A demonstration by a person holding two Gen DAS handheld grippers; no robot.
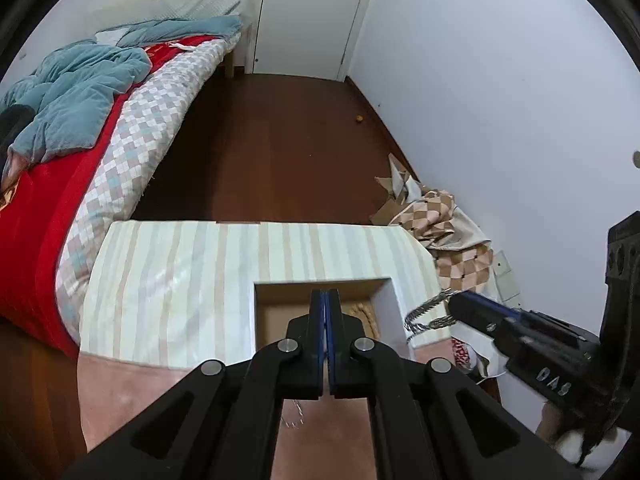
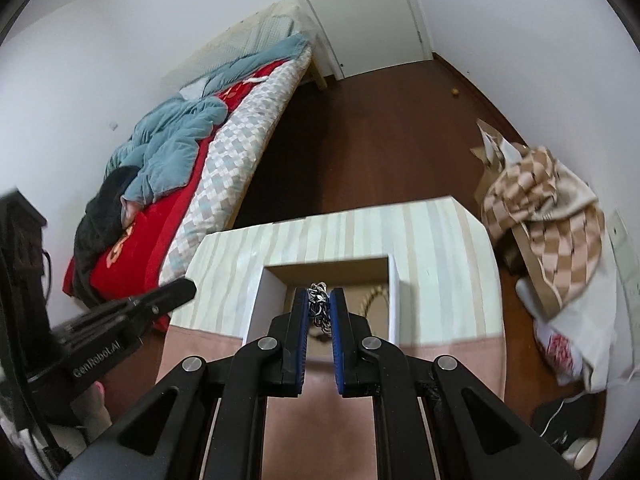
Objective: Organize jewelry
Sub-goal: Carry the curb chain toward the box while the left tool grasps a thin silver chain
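White walls [image 1: 480, 80], wooden floor [image 1: 280, 140], unmade bed [image 1: 120, 120]

Each camera sits just behind its own claw and looks steeply down along it, from close above the striped tabletop [image 1: 180, 272]. Both face the bed [image 1: 132, 128], floor and door [image 2: 360, 12]. They share the open box [image 2: 276, 280] and tabletop, and each catches the other claw at its side edge.

An open box [image 2: 276, 292] sits on the table [image 2: 440, 248], bed [image 2: 224, 152] to its left.
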